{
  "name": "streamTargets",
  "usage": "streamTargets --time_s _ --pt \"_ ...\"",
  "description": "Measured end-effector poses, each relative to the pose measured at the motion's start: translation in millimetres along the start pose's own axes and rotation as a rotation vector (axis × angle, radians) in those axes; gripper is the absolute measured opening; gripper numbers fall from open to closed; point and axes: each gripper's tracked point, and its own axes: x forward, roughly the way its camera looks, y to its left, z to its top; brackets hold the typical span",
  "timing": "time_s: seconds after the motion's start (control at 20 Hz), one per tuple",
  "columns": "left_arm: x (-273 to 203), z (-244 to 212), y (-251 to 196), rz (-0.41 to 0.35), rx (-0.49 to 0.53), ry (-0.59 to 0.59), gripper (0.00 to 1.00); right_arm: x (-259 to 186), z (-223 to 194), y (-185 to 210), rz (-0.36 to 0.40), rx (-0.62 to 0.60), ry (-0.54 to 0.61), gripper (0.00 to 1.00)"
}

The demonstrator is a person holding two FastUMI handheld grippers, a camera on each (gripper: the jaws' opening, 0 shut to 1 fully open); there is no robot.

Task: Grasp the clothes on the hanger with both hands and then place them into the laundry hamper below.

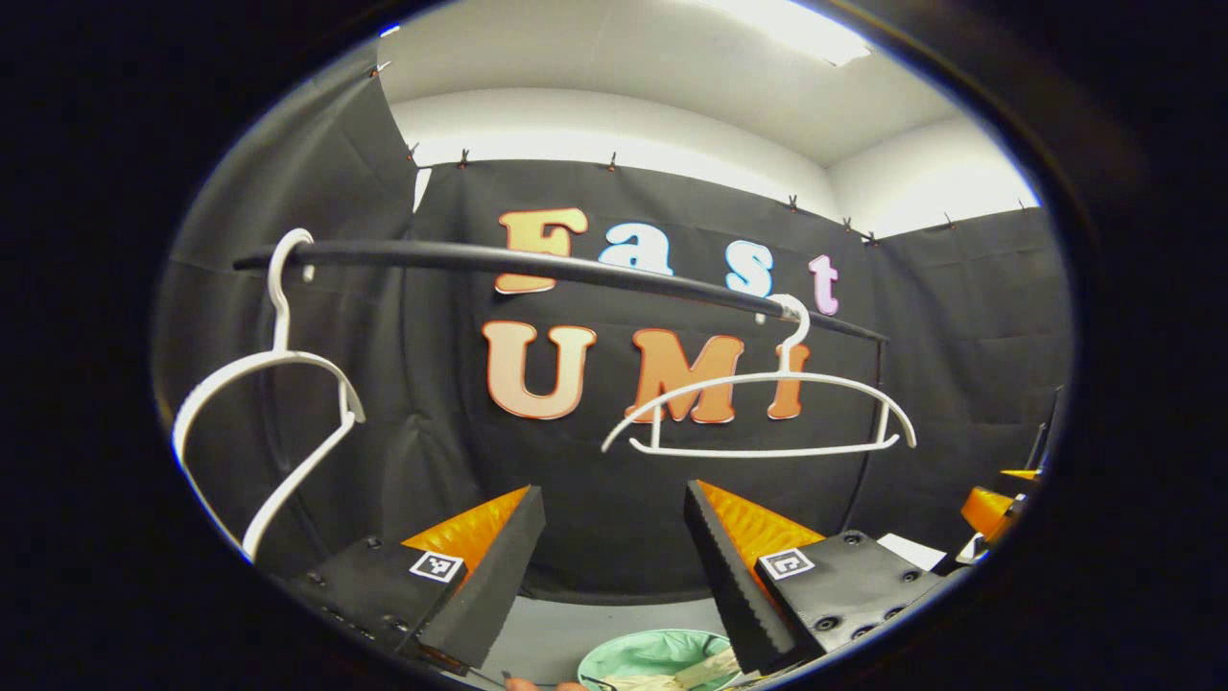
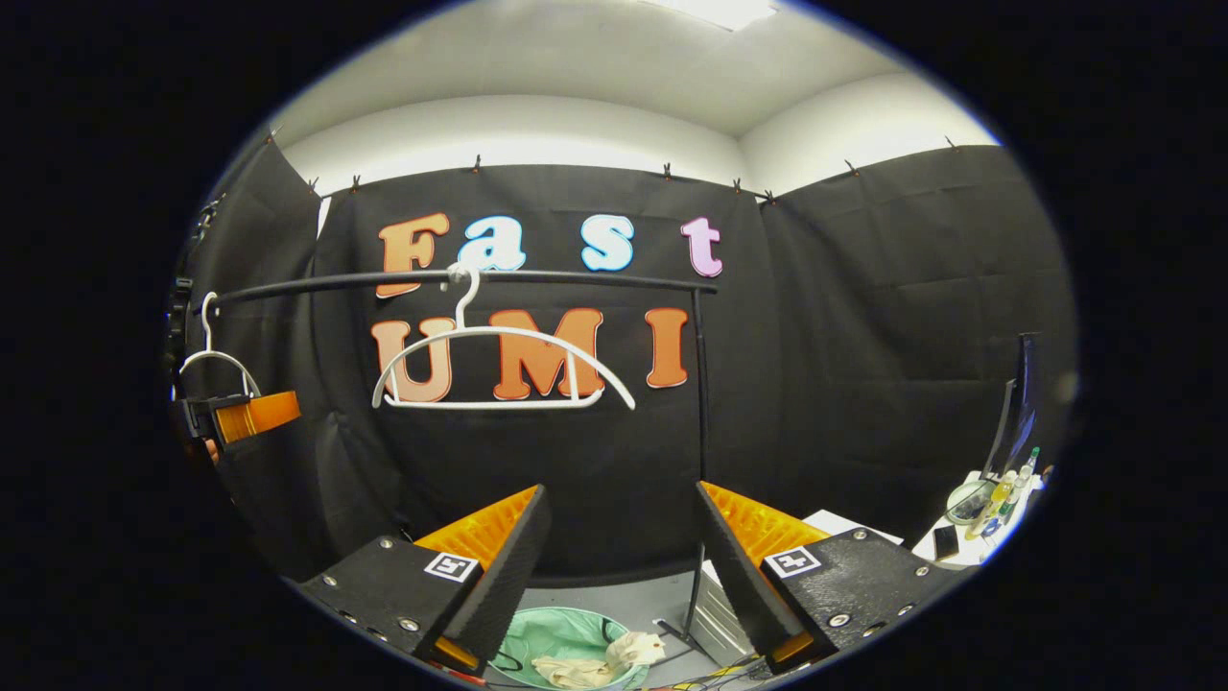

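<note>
I count two bare white plastic hangers [image 2: 499, 369] on the long black metal rail [image 2: 460, 279], one near each end, and one round green laundry hamper [image 2: 561, 638] on the floor below, with the pale cream clothes [image 2: 590, 662] lying inside it. My left gripper [image 1: 614, 566] and my right gripper [image 2: 624, 566] both have their jaws spread wide and hold nothing. A small table [image 2: 979, 537] with bottles stands off to the right side.

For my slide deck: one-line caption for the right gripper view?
Open tool faces bare white hangers on the rail; clothes lie in the green hamper below.
</note>
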Motion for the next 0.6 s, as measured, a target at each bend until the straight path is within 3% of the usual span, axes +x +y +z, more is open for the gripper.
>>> streamTargets --time_s 0.15,0.3,0.6 --pt "-13 -3 -11 0.033 -0.056 0.010 0.98 -1 15 -10 0.032 -0.028 -0.016 0.93" --pt "-37 1 -15 0.098 -0.046 -0.009 0.94 -2 16 -18 0.086 -0.031 -0.003 0.93" --pt "-69 1 -45 0.148 -0.099 -0.009 0.96 -9 19 -24 0.194 -0.057 -0.009 0.93"
